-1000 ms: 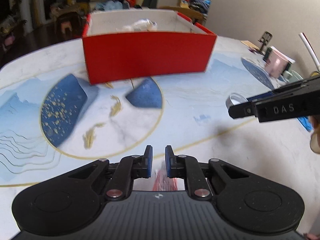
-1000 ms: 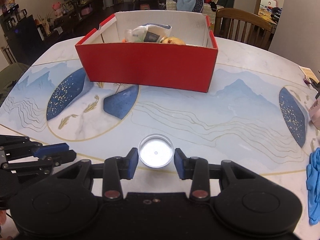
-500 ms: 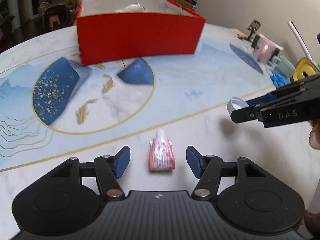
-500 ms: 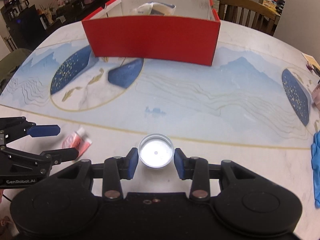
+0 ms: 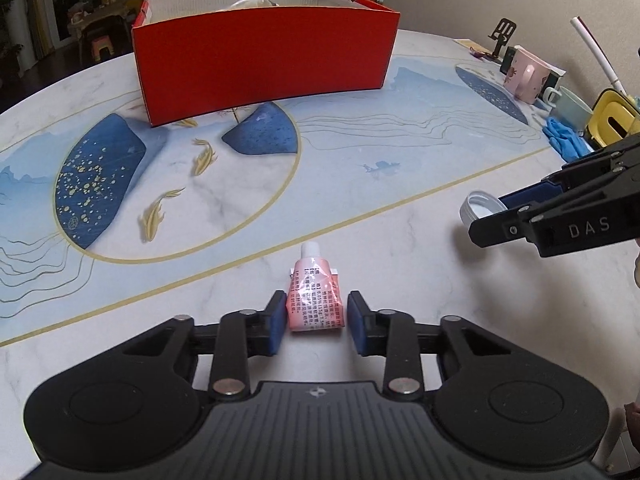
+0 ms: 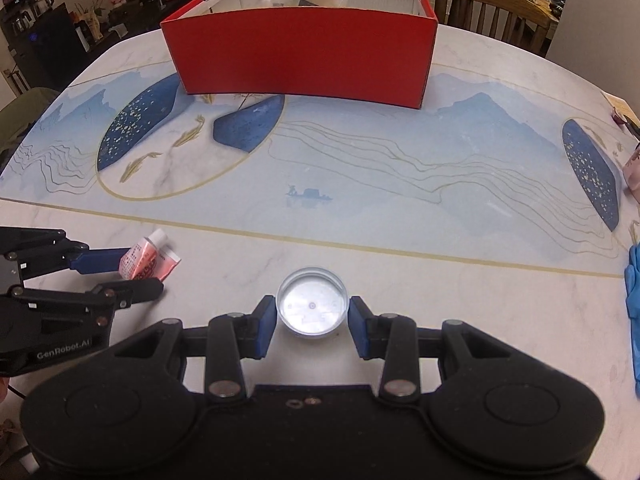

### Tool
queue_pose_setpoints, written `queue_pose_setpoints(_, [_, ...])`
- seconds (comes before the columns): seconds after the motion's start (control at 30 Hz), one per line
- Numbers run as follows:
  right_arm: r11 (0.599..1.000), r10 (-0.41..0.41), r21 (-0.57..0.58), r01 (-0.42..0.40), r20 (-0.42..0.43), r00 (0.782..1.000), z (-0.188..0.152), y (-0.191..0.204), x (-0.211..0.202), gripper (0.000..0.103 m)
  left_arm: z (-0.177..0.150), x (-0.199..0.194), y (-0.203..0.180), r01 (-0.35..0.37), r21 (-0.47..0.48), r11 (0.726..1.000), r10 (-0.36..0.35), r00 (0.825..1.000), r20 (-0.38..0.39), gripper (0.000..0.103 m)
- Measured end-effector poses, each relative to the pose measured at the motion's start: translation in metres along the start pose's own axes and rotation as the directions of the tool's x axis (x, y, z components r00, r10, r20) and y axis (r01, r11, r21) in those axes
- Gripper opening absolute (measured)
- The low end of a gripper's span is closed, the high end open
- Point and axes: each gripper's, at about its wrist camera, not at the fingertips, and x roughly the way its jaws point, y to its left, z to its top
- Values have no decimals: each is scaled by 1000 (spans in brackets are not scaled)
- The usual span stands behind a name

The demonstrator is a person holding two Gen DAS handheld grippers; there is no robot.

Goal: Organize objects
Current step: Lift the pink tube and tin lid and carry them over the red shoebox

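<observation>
A small pink ointment tube (image 5: 316, 296) with a white cap lay flat on the marble-patterned table (image 5: 400, 248), cap pointing toward twelve o'clock in the left wrist view. The left gripper (image 5: 316, 322) had come together on it: its two blue pads sat against the tube's crimped lower end, one at nine o'clock and one at three o'clock of it. In the right wrist view the same tube (image 6: 146, 260) showed at about nine o'clock, caught between the blue fingers of the left gripper (image 6: 132, 276).

At about three o'clock of the tube in the left wrist view, the right gripper (image 5: 500, 212) held a round clear lid (image 5: 480, 208). From its own camera the right gripper (image 6: 312, 320) was clamped on that lid (image 6: 312, 308), a pad touching each side of the rim, with the lid just above or on the tabletop; I could not tell which.

Farther out, toward twelve o'clock, an open red shoebox (image 6: 304, 56) stood on the table's blue-and-gold printed mat, with white crumpled material showing above its near wall. At two o'clock in the left wrist view, near the wall, stood a pink mug (image 5: 526, 80), a pale green mug (image 5: 572, 108), a yellow holder (image 5: 612, 124) and blue gloves (image 5: 566, 140). A wooden chair (image 6: 496, 20) stood beyond the table at one o'clock in the right wrist view.
</observation>
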Motion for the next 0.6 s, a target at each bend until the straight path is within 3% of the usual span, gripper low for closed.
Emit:
queue_pose_setpoints(0.27, [1000,19,-6,-19,-6,1000,2,3,2,38,9,0,7,-3,-35,999,2,1000,-9,28])
queue_pose_setpoints(0.6, [999,42,-7,-42,83,996,34,-2,-12,38,54,-15,13,-1,-35,999,3,997,80,27])
